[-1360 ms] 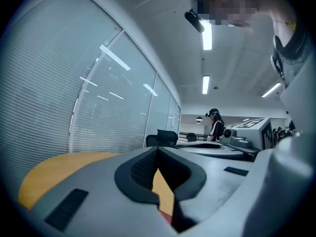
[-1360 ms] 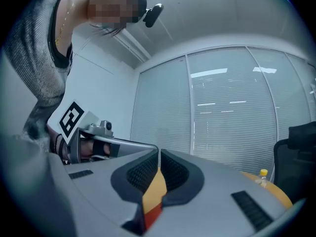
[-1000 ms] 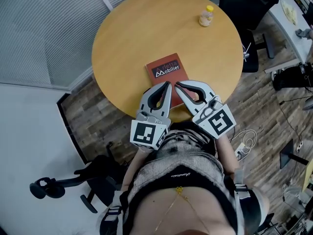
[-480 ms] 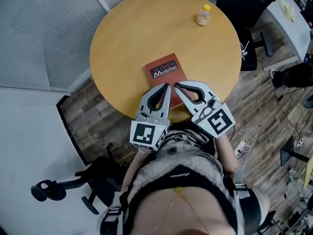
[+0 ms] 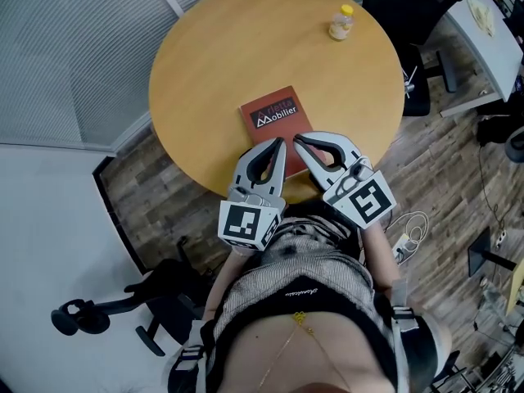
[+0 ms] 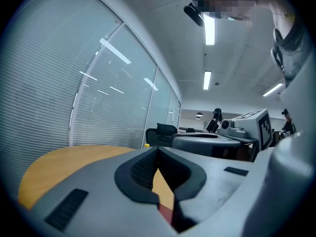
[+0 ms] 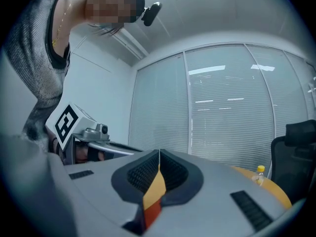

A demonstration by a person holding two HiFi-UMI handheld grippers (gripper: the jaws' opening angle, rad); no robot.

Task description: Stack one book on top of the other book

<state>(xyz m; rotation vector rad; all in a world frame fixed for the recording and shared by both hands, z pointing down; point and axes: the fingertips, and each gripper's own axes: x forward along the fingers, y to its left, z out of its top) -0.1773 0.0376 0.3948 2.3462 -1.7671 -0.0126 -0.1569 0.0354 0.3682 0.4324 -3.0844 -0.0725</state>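
Left gripper (image 5: 282, 142) and right gripper (image 5: 298, 142) are both clenched and empty, tips at the near edge of the book (image 5: 276, 117), flat on the table (image 5: 213, 64). It looks stiff, light and slick, so pinch an edge.

Brightness: bright, even, cool indoor light in all three views.
Source: long white ceiling strip lamps (image 6: 209, 28) overhead, blown out in the left gripper view.
Reflections: lamp streaks on the far glass wall with grey blinds (image 7: 227, 112).
Shadows: soft and faint on the round yellow wooden table (image 5: 221, 64).
Sharpness: head view crisp; white print on the red-brown rectangular book (image 5: 276, 117) is legible.
Blur: the nearest foreground in both gripper views is soft.
Distortion: strong fisheye with dark rounded corners in the gripper views; straight lines bow.
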